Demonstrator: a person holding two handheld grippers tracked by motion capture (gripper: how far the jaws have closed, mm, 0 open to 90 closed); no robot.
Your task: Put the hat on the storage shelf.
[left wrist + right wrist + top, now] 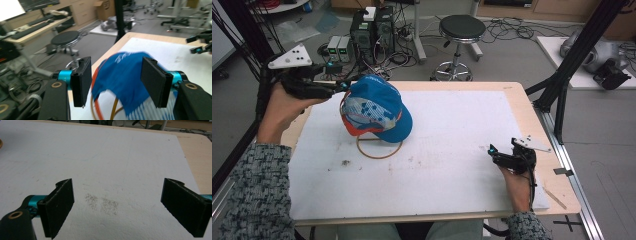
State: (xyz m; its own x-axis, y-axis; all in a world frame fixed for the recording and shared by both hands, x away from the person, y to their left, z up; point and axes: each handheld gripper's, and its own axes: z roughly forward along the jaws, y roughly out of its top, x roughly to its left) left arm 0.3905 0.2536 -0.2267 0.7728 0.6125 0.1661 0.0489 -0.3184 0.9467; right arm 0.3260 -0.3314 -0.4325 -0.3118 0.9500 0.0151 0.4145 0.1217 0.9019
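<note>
A blue cap [379,107] with a white and orange patterned side sits on a wooden stand whose ring base [379,149] rests on the white board [452,130]. My left gripper [341,88] is at the cap's far left side, held level. In the left gripper view its jaws [116,82] stand open, and the cap [125,75] lies just beyond and between them without touching the pads. My right gripper [493,151] rests low over the board at the right, away from the cap. Its jaws [117,205] are wide open with nothing between them.
The white board covers most of a wooden table [517,90]. A black frame post [562,95] rises at the table's right edge. Beyond the far edge stand a black stool [460,30] and computer boxes [372,30] with cables.
</note>
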